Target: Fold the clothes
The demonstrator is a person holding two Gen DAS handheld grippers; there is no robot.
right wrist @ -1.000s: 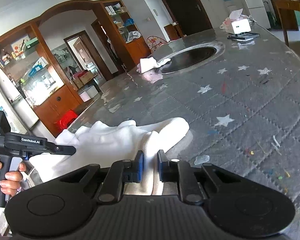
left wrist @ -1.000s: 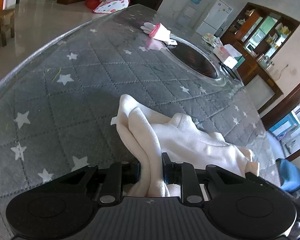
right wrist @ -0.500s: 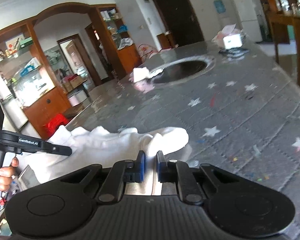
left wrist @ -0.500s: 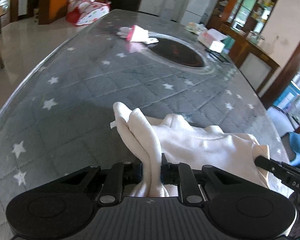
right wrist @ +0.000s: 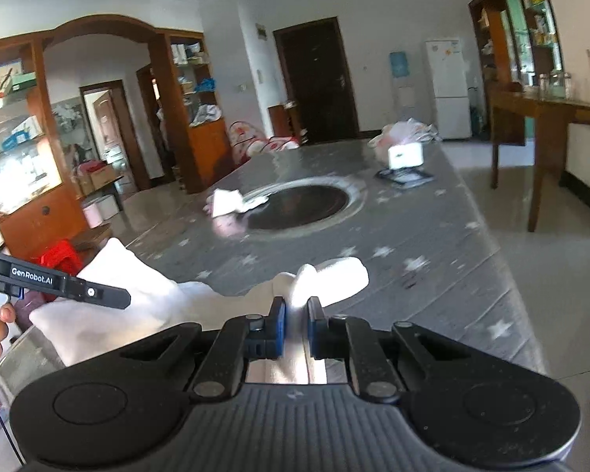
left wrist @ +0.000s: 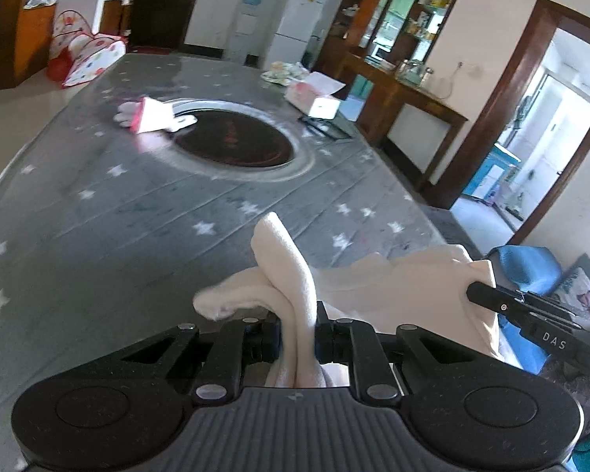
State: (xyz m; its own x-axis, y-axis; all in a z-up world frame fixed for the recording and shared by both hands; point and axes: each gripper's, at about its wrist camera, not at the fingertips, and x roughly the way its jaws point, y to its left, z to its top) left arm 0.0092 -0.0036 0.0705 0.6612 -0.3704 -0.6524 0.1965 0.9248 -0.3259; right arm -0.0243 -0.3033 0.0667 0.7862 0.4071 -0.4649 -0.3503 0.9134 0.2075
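Observation:
A white fleecy garment [left wrist: 393, 287] hangs stretched between my two grippers, lifted off the grey star-patterned table [left wrist: 98, 236]. My left gripper [left wrist: 297, 332] is shut on one bunched corner of it. My right gripper [right wrist: 295, 314] is shut on the other corner of the garment [right wrist: 326, 275]. The right gripper shows at the right of the left wrist view [left wrist: 523, 314], and the left gripper shows at the left of the right wrist view [right wrist: 59, 283]. The cloth sags between them near the table's front edge.
A dark round inset [left wrist: 232, 145] sits in the table's middle, with a pink and white folded item [left wrist: 149, 116] at its rim. A tissue box [left wrist: 314, 98] and a dark flat object [left wrist: 326, 128] lie further back. A blue chair [left wrist: 527, 267] stands at the right.
Both grippers have risen and tilted up with the garment, lifting it off the table. The cloth now hangs between them instead of lying on the surface.

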